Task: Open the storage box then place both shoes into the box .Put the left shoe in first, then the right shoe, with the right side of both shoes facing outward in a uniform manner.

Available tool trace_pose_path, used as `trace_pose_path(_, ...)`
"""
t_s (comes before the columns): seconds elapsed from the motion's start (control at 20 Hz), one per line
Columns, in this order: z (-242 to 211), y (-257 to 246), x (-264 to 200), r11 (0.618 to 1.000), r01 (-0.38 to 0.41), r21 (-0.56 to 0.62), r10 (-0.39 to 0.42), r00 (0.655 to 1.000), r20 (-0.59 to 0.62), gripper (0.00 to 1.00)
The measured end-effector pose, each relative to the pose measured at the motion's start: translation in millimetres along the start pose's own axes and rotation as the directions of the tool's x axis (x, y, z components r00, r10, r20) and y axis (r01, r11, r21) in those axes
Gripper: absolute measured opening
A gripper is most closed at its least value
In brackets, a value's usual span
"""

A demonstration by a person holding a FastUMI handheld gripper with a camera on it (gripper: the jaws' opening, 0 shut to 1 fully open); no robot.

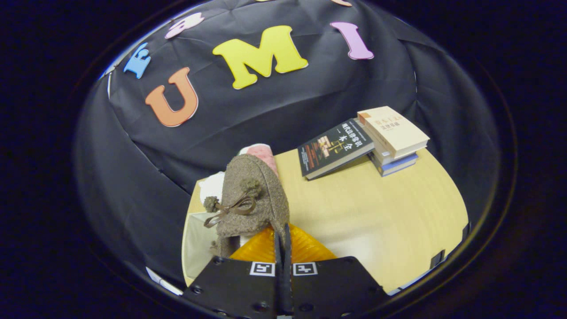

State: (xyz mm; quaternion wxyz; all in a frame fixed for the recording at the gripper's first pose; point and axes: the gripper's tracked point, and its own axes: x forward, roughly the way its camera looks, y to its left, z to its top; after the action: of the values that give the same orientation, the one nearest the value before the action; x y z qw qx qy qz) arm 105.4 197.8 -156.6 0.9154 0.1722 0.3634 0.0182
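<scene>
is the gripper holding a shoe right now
Yes, the gripper is shut on the edge of the brown fuzzy shoe, lifted above the table.

a pale wooden table (381, 212) with a light grain stands against a black cloth wall (283, 110), creased and draped around the table's far side and its corners. soft light leaves a pale sheen on the tabletop, and the surroundings are dark.

My view bends hard with fisheye curve, worst at the rim. The tabletop (376, 212) looks evenly bright, with soft glare toward 5 o'clock of it. Beyond it the booth wall stays dim. The near shoe (252, 199) blurs slightly; the books (390, 133) at 1 o'clock read sharp.
</scene>
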Motion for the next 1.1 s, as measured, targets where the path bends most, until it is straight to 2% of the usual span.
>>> trace_pose_path(0.25, -46.7, 79.6, 24.9, 0.999, 0.016, 0.036, -0.014, 0.999, -0.033, 0.0)
trace_pose_path(0.4, -78.6, 99.1, 43.4, 0.998, 0.058, 0.026, -0.057, 0.996, -0.069, 0.0)
trace_pose_path(0.7, -116.9, 97.6, 76.7, 0.981, 0.167, -0.097, -0.175, 0.981, -0.082, 0.0)
trace_pose_path(0.9, -128.5, 86.3, 84.5, 0.963, 0.24, -0.122, -0.251, 0.964, -0.084, 0.0)
trace_pose_path(1.05, -138.7, 88.2, 91.0, 0.961, 0.25, -0.116, -0.261, 0.96, -0.096, 0.02)
trace_pose_path(1.1, -138.7, 91.6, 92.2, 0.963, 0.24, -0.121, -0.252, 0.963, -0.098, 0.08)
